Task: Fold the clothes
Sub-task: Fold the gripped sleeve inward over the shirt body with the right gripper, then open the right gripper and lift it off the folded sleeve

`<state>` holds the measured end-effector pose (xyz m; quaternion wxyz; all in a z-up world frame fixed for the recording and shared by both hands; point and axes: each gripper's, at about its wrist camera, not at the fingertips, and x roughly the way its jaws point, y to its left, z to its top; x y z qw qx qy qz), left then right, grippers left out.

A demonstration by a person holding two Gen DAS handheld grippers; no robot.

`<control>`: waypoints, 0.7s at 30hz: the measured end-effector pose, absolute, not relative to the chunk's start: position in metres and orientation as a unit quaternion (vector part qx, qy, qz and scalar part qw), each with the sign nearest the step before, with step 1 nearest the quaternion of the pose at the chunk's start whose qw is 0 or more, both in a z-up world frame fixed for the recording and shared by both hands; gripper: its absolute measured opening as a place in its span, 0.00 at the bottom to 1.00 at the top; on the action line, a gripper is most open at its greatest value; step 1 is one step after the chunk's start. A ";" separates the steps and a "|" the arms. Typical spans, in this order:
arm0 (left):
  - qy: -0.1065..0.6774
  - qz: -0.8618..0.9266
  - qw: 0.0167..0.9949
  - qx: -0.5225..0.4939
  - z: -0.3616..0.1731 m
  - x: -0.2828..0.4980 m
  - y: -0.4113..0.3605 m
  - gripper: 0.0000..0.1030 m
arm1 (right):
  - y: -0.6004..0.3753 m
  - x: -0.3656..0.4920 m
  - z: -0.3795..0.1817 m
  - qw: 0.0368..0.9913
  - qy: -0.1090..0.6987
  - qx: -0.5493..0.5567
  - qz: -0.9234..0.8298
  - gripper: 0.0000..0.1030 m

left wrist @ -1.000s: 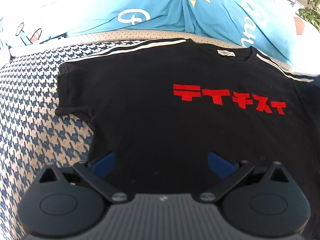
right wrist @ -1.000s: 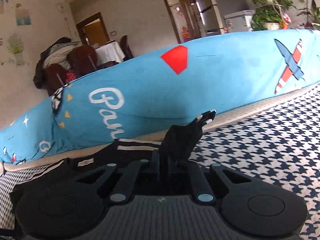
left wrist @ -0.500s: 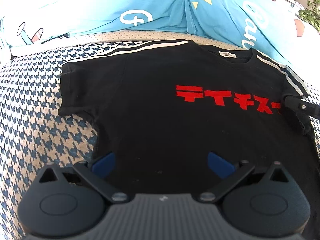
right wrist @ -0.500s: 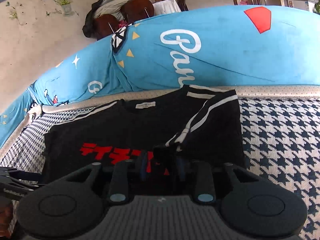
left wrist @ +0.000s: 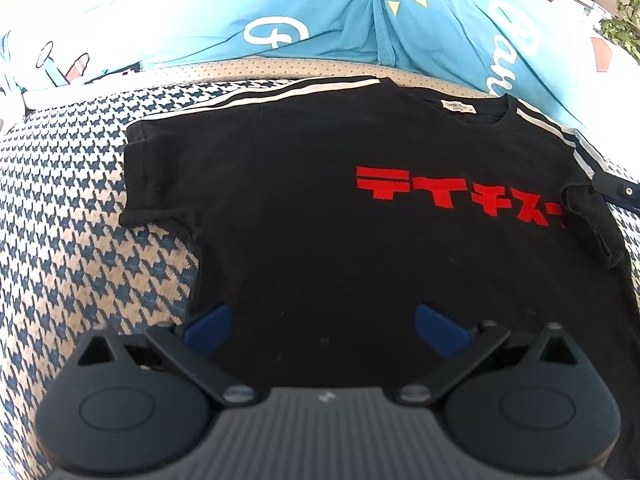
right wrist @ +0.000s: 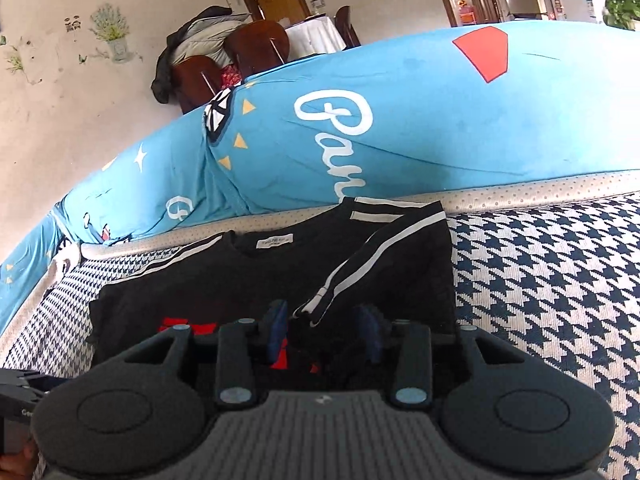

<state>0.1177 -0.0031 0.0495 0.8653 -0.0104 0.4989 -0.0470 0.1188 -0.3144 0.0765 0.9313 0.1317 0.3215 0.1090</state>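
Observation:
A black T-shirt (left wrist: pixel 320 208) with red lettering and white shoulder stripes lies flat on the houndstooth cover. My left gripper (left wrist: pixel 324 330) hovers open over its lower part, blue pads wide apart with nothing between them. The shirt's right sleeve (right wrist: pixel 380 260) is folded inward over the chest. My right gripper (right wrist: pixel 322 324) sits at that sleeve's cuff with its jaws opening. The striped cuff lies loose between the blue pads, which do not press on it. In the left wrist view a finger of the right gripper (left wrist: pixel 616 190) shows at the right edge.
Blue printed cushions (right wrist: pixel 440 128) run along the back, right behind the shirt collar. Houndstooth cover (left wrist: pixel 80 220) lies bare left of the shirt and also to its right (right wrist: pixel 560 280). Chairs and a table stand beyond the sofa.
The right gripper, earlier shut on the raised sleeve, carried it inward over the shirt front and tipped down; its jaws have parted. The left gripper has stayed put.

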 end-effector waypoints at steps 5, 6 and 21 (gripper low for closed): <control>0.499 -0.049 0.865 -0.005 0.048 0.117 -0.004 1.00 | -0.305 0.128 0.069 0.932 0.315 0.141 0.108 0.40; 0.499 -0.049 0.865 -0.004 0.048 0.117 -0.004 1.00 | -0.303 0.131 0.068 0.932 0.312 0.147 0.109 0.41; 0.495 -0.037 0.868 -0.010 0.049 0.119 0.008 1.00 | -0.288 0.135 0.072 0.937 0.308 0.138 0.092 0.61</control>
